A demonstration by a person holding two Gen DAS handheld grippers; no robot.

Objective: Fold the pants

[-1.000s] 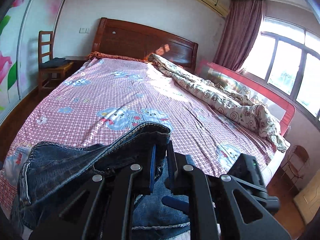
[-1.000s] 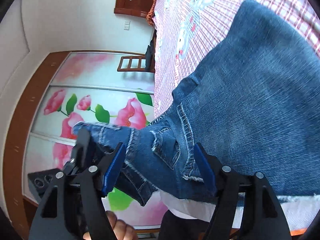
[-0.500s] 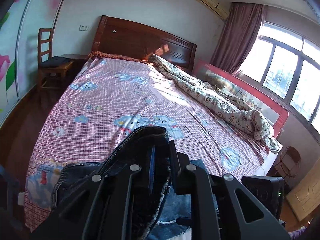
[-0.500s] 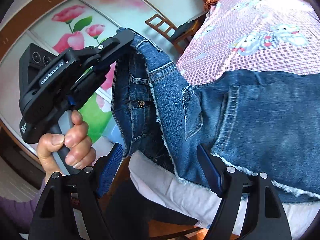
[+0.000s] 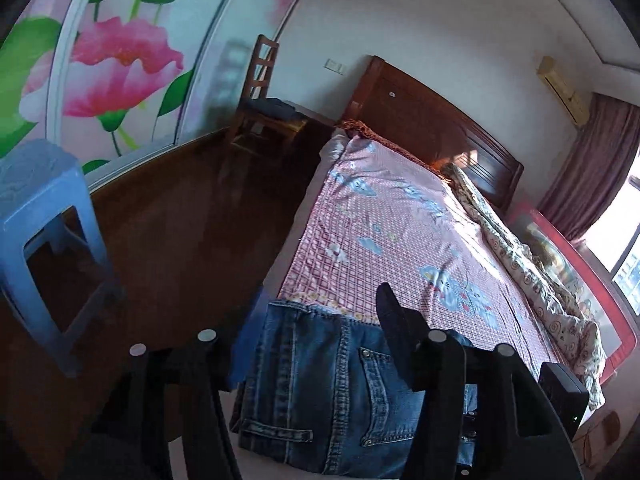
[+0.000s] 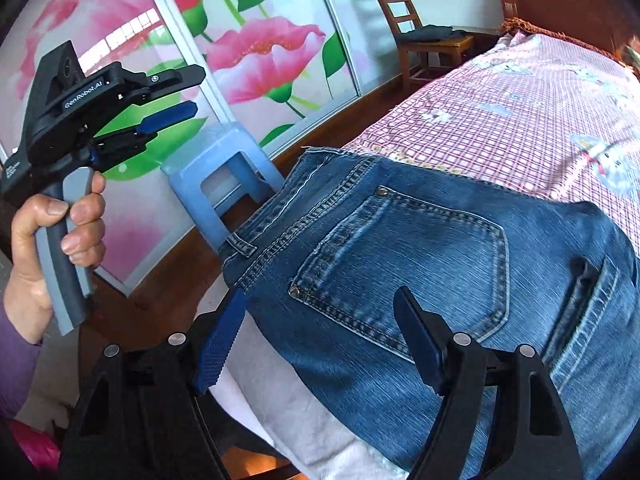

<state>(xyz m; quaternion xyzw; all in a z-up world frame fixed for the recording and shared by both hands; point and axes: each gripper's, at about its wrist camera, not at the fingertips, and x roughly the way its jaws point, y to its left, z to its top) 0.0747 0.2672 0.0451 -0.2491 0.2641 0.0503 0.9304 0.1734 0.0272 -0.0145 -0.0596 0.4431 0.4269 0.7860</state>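
Blue denim jeans [image 6: 420, 264] lie at the foot corner of the bed, back pocket up, waistband toward the bed's left edge; they also show in the left wrist view [image 5: 320, 384]. My left gripper [image 5: 312, 320] is open and empty above the waistband; in the right wrist view [image 6: 192, 92] it is held up in the air to the left, clear of the jeans. My right gripper [image 6: 320, 304] is open and empty just above the pocket area.
The bed has a pink checked sheet [image 5: 400, 240] and a rolled quilt [image 5: 520, 256] along its right side. A blue plastic stool [image 6: 224, 168] stands on the dark wood floor by the bed's corner. A wooden chair [image 5: 264, 112] stands by the flowered wardrobe doors [image 6: 256, 48].
My left gripper let go of the jeans' waistband, opened and swung left and up. The jeans dropped flat onto the bed corner. My right gripper stayed open and turned toward the pocket.
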